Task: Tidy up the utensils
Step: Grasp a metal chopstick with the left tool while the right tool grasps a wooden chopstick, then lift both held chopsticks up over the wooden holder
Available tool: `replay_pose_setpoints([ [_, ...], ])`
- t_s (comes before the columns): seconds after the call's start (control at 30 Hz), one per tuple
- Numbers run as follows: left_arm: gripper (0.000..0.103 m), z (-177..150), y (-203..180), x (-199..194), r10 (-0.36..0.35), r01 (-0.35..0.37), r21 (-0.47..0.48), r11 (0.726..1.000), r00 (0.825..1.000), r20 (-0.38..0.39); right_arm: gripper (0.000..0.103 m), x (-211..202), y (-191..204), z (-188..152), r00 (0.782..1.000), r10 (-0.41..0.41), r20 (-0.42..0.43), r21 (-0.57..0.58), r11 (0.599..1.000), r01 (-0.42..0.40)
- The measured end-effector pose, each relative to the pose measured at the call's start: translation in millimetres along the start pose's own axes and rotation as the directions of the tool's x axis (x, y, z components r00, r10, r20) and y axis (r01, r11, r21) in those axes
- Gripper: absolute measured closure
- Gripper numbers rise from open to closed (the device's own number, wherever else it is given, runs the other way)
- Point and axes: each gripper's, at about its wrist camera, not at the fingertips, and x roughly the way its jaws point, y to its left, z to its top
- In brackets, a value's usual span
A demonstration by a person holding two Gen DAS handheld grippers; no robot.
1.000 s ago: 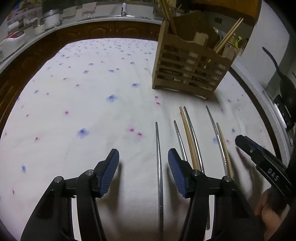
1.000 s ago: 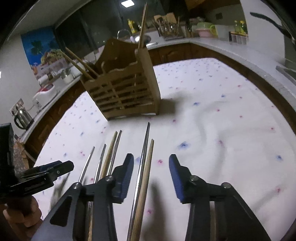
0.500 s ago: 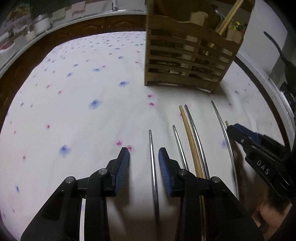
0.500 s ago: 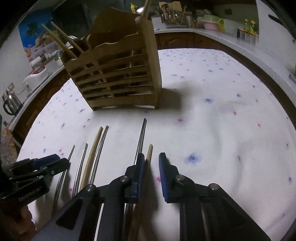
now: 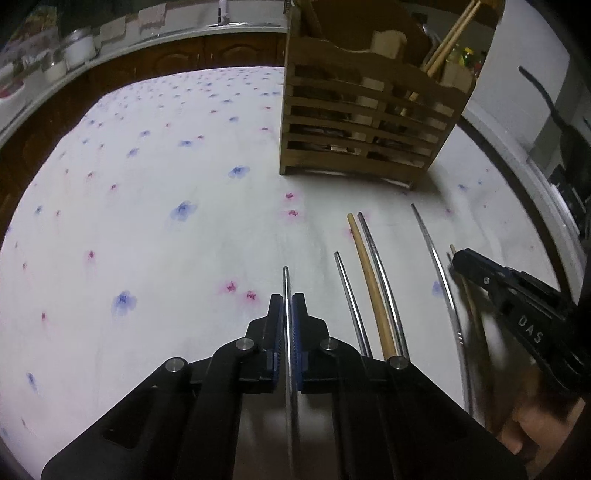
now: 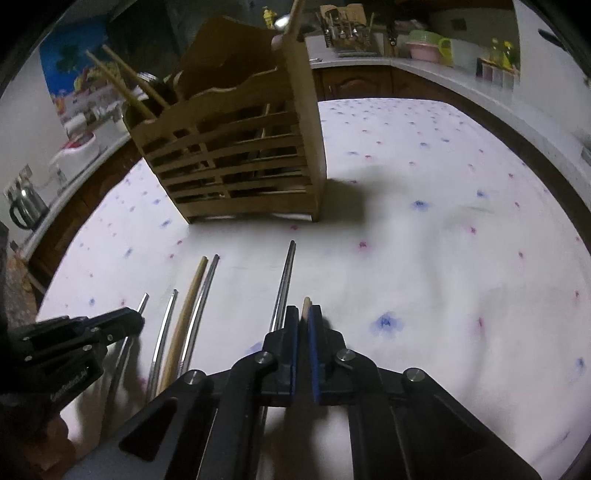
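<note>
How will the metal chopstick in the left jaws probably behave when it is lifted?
The metal chopstick looks thin, smooth and shiny, so it may slip or pivot between the closed jaws of the left gripper. It looks rigid and should not bend. If released on the tablecloth, it may roll.

A home kitchen: counter [image 6: 461, 79] on dark wood cabinets [image 5: 177, 59] along the walls, a kettle [image 6: 26, 206], a dish rack [image 6: 345, 31] with cutlery, jars [image 5: 77, 51], and a flowered tablecloth [image 5: 147, 206] on the table
</note>
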Motion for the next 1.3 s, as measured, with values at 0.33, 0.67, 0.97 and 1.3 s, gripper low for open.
replay_pose_setpoints([
  [0.33,0.099,-7,11,-49,-0.061,0.064,-0.036,0.997,0.996,0.071,0.098,-54,0,4,0.991,0.069,0.112,0.028,0.997,-0.073],
  [0.67,0.099,2,21,-115,-0.133,0.148,-0.062,0.987,0.971,0.2,0.099,-114,4,16,0.962,0.11,0.249,0.029,0.992,-0.121],
  [0.97,0.099,13,17,-167,-0.149,0.167,-0.029,0.986,0.935,0.32,0.099,-168,9,39,0.912,0.126,0.391,-0.001,0.991,-0.136],
  [1.3,0.099,27,15,-184,-0.135,0.153,-0.019,0.988,0.921,0.365,0.099,-190,8,58,0.875,0.127,0.468,-0.016,0.991,-0.136],
])
